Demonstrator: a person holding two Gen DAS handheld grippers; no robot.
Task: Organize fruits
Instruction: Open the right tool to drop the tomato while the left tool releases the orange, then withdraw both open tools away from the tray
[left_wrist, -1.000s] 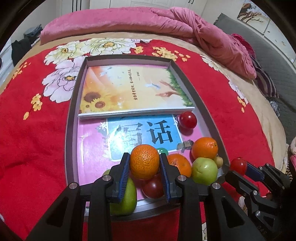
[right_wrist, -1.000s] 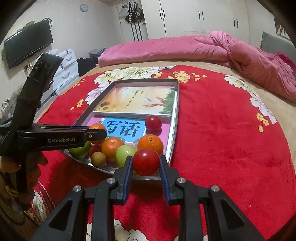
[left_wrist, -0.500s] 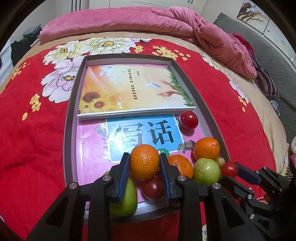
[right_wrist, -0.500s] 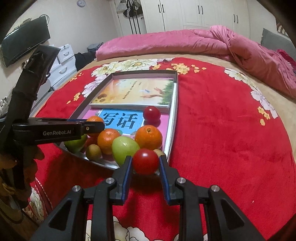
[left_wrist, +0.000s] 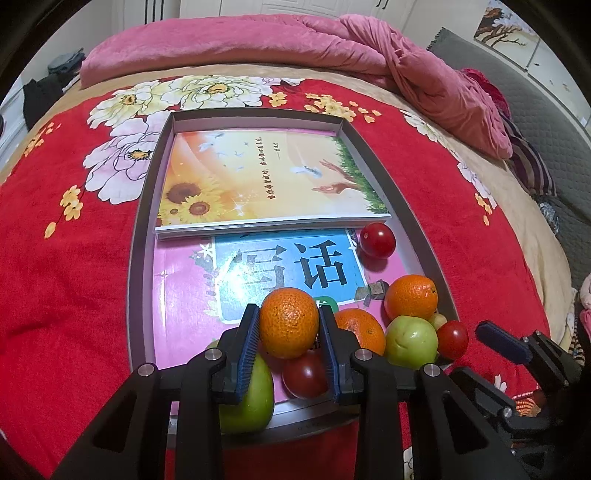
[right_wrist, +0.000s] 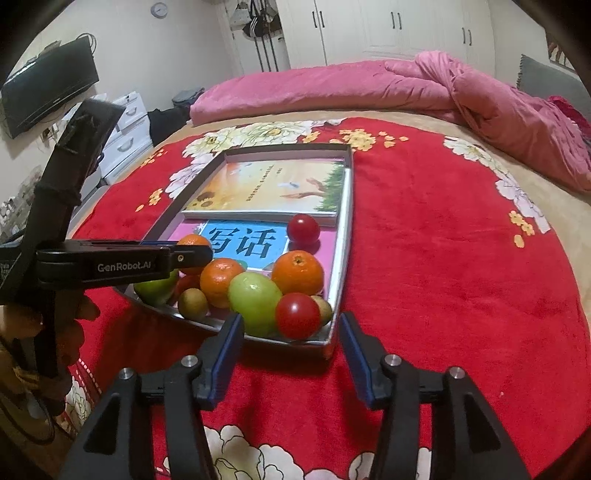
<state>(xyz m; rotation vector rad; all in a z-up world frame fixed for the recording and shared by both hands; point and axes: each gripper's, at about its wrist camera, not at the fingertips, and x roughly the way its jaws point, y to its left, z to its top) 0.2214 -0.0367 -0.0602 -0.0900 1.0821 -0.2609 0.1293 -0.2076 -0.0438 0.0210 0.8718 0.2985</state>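
The left gripper (left_wrist: 289, 328) was clamped on a round orange mandarin (left_wrist: 289, 323), both blue pads pressed against its sides, held above the near end of the shallow grey rectangular tray (left_wrist: 137, 236). The tray lay on the red floral blanket (left_wrist: 66, 280) covering the bed.

The right gripper (right_wrist: 291, 338) stood at the tray's near right corner with its jaws opening; the pads were clear of any fruit. A small red tomato (right_wrist: 297, 315) sat inside that corner just beyond the fingers, touching nothing of the gripper. In the left wrist view only one blue pad of the right gripper showed clearly; the rest was cut off at the frame edge.

Other fruit clustered at the tray's near end: a green apple (right_wrist: 254, 303), a second orange mandarin (right_wrist: 297, 272), a third mandarin (right_wrist: 221, 277), and a small brownish-green fruit (right_wrist: 192, 303) of uncertain kind. Another green apple (left_wrist: 247, 395) and a dark red tomato (left_wrist: 304, 373) were largely hidden behind the left gripper's fingers. A further small fruit behind the released tomato was mostly hidden.

A lone red tomato (left_wrist: 377, 240) rested by the right edge mid-tray, beside a sunflower-cover book (left_wrist: 266, 177) overlapping a pink-and-blue book (left_wrist: 288, 266).

A person's hand (right_wrist: 26, 332) on the left gripper's handle was partly cut off.
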